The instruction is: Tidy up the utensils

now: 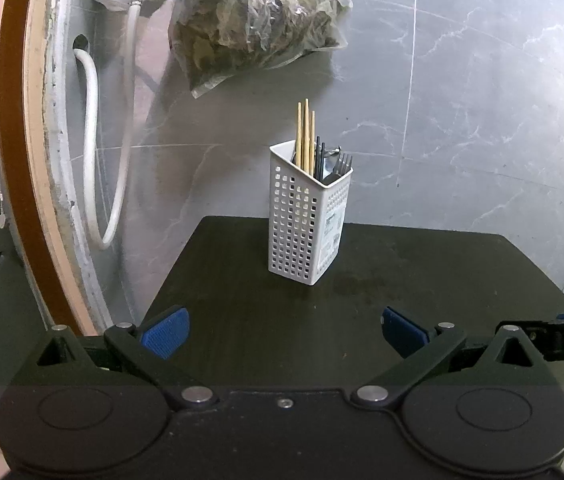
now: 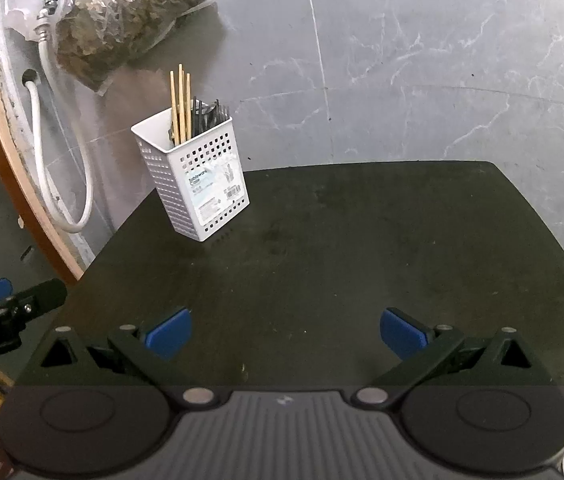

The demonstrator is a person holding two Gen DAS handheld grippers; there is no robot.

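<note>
Just a dark table against grey marble wall.

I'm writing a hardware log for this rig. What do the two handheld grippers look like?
The left gripper and the right gripper look alike: black bodies with round housings, silver pivot pins on black linkage arms, and blue textured finger pads. White lettering runs along each gripper's side, only partly readable. The right one has a ribbed grey centre panel.

Both wrist views face the wall across the table, sharing the holder.
</note>
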